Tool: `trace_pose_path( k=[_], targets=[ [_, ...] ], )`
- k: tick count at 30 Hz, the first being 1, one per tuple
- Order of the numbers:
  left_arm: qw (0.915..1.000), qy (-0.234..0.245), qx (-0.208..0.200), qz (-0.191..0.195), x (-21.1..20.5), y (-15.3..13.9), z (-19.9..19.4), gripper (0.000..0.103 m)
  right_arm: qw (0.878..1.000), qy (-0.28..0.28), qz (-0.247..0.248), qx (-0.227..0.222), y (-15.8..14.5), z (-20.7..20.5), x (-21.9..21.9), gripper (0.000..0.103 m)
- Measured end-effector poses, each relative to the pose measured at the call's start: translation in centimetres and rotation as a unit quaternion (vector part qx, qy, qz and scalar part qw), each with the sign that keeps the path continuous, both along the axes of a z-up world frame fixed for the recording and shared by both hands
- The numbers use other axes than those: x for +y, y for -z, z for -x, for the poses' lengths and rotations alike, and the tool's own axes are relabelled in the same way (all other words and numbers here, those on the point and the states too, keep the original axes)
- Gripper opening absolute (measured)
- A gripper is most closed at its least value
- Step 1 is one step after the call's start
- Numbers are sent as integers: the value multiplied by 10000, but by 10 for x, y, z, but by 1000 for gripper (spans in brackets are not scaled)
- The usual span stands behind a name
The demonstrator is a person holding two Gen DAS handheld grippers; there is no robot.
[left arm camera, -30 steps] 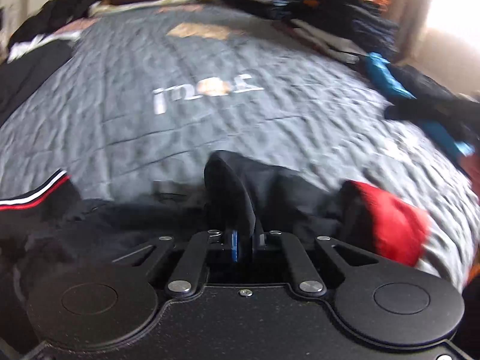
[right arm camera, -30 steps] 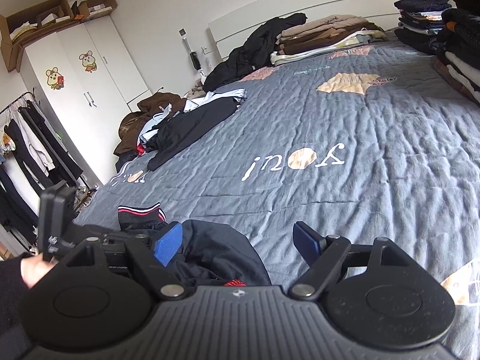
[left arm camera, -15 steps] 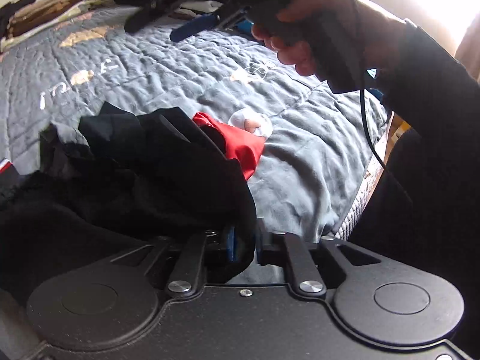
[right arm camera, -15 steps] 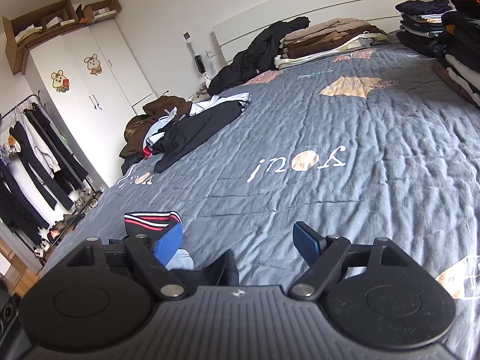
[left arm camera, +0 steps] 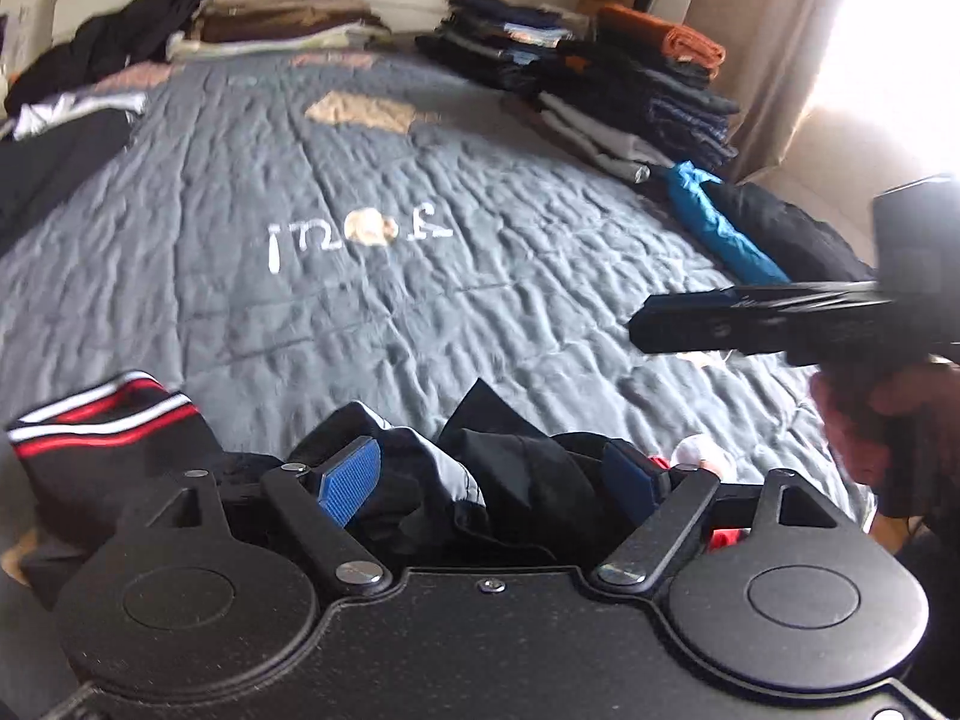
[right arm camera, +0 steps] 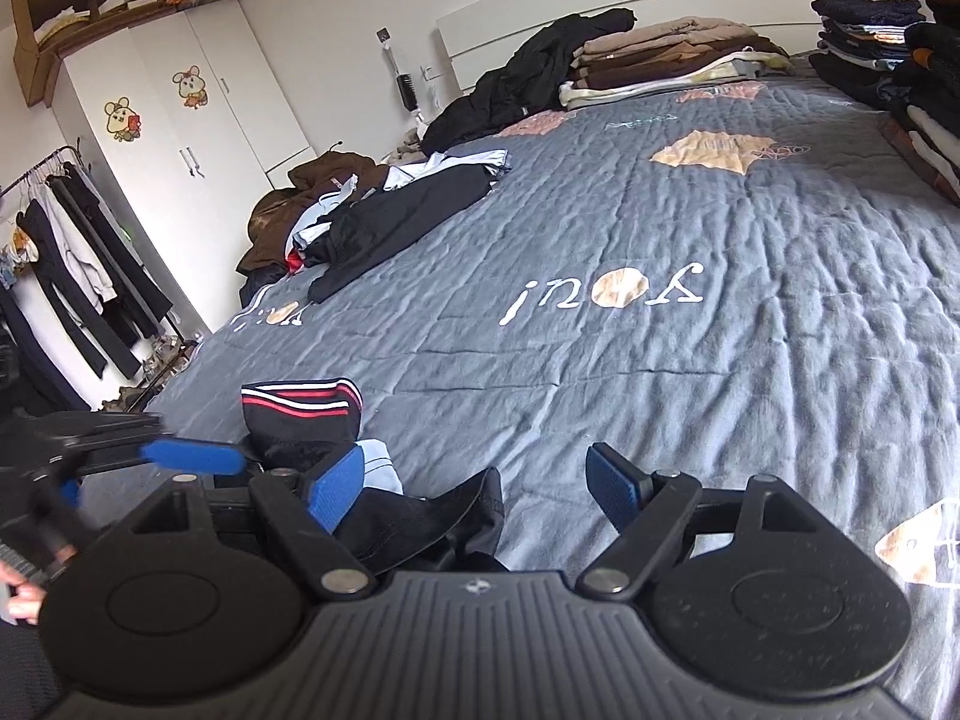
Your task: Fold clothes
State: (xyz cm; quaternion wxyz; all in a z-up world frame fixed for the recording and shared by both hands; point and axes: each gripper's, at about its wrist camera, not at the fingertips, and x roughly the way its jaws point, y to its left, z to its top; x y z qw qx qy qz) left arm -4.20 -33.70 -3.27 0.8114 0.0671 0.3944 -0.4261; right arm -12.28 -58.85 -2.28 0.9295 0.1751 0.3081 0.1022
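A crumpled black garment (left arm camera: 510, 480) is seen at the near edge of the bed, on the grey quilted bedspread (left arm camera: 360, 300). Its striped cuff (left arm camera: 102, 420), with red and white bands, lies to the left of the heap, and a small piece of red fabric (left arm camera: 723, 537) is noticed at the right side. The left gripper (left arm camera: 495, 477) is held directly over this heap; its blue pads (left arm camera: 351, 480) are spread wide apart, and the cloth bulges up between them, but it is not pinched. The right gripper (right arm camera: 477, 483) is also spread wide, and only a black fold of the garment is seen between its fingers, near the left pad. In the left wrist view the right gripper is seen from the side, carried by a hand (left arm camera: 882, 426) above the bedspread. Farther away, stacks of folded clothes (left arm camera: 630, 90) are placed along the right edge of the bed, and other folded brown clothes (right arm camera: 672, 57) lie by the headboard. A loose pile of dark clothes (right arm camera: 384, 210) is found at the left edge, and a white wardrobe (right arm camera: 180, 138) stands behind it.
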Motion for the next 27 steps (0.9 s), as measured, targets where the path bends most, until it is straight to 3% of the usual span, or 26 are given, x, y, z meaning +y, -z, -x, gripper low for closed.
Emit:
trace_pose_path(
  k=[3, 4, 6, 7, 8, 10, 16, 20, 23, 27],
  targets=[
    [9991, -27, 320, -270, -15, 22, -6, 79, 10000, 73, -38, -31, -1, 2, -5, 80],
    [9988, -25, 396, -291, -17, 27, -6, 74, 9999, 108, -38, -31, -1, 2, -7, 80],
    [9981, 43, 532, -315, -20, 34, -4, 51, 9999, 157, -60, -14, 0, 2, -11, 80],
    [9980, 88, 555, -282, -21, 35, 1, 26, 9998, 173, -77, -8, 0, 2, -13, 80],
    [9979, 134, 578, -248, -21, 35, 6, 16, 9998, 189, -94, -1, 0, 2, -15, 80],
    [9982, 328, 480, -154, -23, 31, 21, 12, 9997, 205, -115, -14, 0, 3, -17, 80],
    [9923, 1234, 12, 125, -33, 8, 85, 9, 9994, 259, -208, -86, -4, 8, -23, 80],
    [9840, 1754, 180, 260, -40, 11, 124, 9, 9995, 265, -181, -42, -3, 14, -24, 80],
    [9793, 2012, 195, -1, -51, 25, 148, 10, 9995, 270, -161, -9, -2, 18, -25, 80],
    [9770, 2107, -9, -328, -45, 23, 152, 30, 9995, 277, -134, 35, -2, 23, -26, 80]
  ],
)
